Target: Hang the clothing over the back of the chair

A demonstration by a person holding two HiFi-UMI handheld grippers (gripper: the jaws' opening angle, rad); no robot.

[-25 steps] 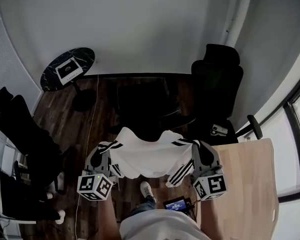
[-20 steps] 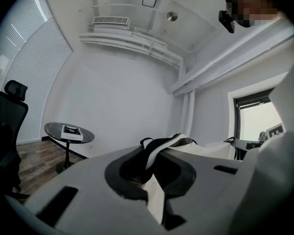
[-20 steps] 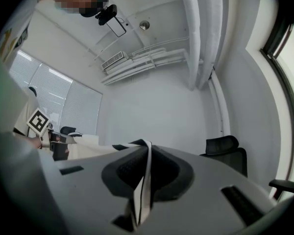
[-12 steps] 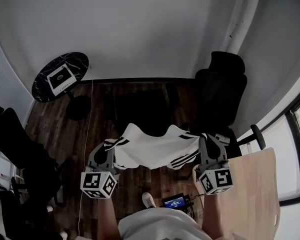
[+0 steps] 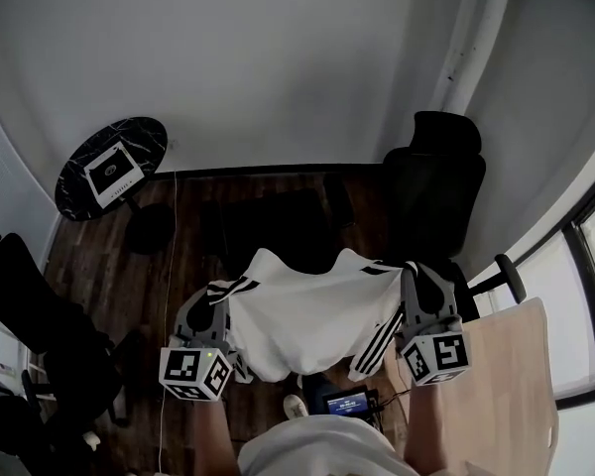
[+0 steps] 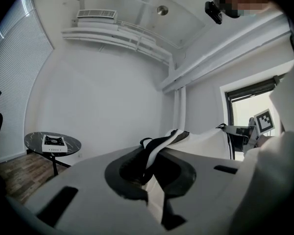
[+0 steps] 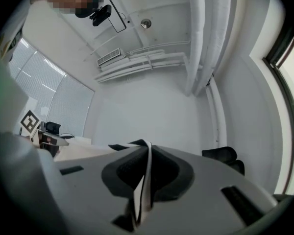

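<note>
A white shirt with black stripes on its sleeves hangs spread between my two grippers, in front of the person's body. The left gripper is shut on the left striped shoulder, which is pinched between its pads. On the other side, the right gripper is shut on the right striped edge. Both grippers point about level. A dark chair stands just beyond the shirt, partly hidden by it. A black office chair stands at the back right.
A round black marble table with a white box on it stands at the back left, near the wall. Another black chair is at the left. A light wooden table fills the right foreground. A small device with a lit screen lies on the floor.
Both grippers have carried the shirt across the room, still gripped at both shoulders. The shirt was stretched flat half a second ago; its body now hangs down lower.
</note>
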